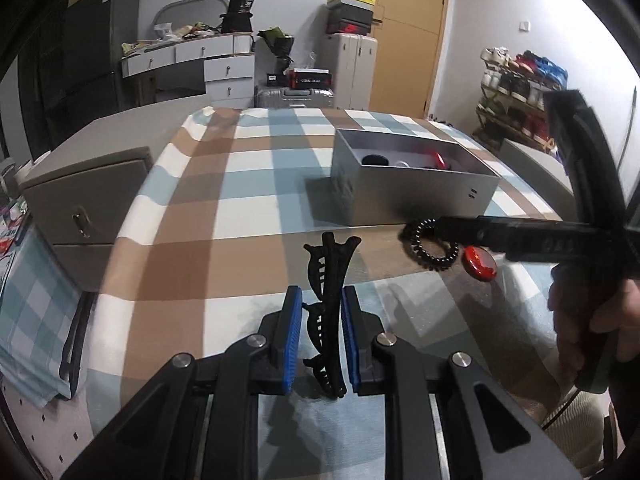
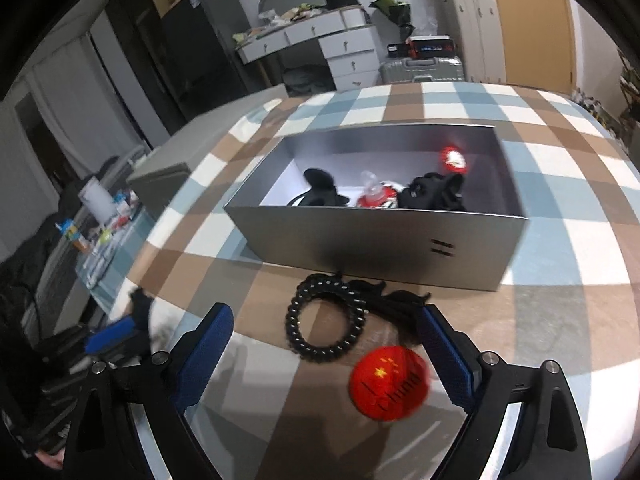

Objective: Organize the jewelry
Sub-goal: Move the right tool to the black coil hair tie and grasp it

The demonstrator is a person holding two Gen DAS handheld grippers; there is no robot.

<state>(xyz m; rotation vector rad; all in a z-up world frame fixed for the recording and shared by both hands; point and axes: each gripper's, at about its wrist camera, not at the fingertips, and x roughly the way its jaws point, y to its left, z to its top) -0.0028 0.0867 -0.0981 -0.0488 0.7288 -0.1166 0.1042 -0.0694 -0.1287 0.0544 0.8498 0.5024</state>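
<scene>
Surface: a table is covered by a checked cloth in brown, pale blue and white.
Landmark: an open grey rectangular box is set on the cloth, with dark and red pieces lying inside.
In front of the box: a black coiled hair ring and a round red badge are laid on the cloth.
Left hand-held gripper: clenched on a black toothed hair clip, held upright.
Right hand-held gripper: released, jaws spread wide around ring and badge.
Beyond the box: a white drawer desk, silver suitcases and a wooden door are seen.
Right of the box: a shoe rack.
</scene>
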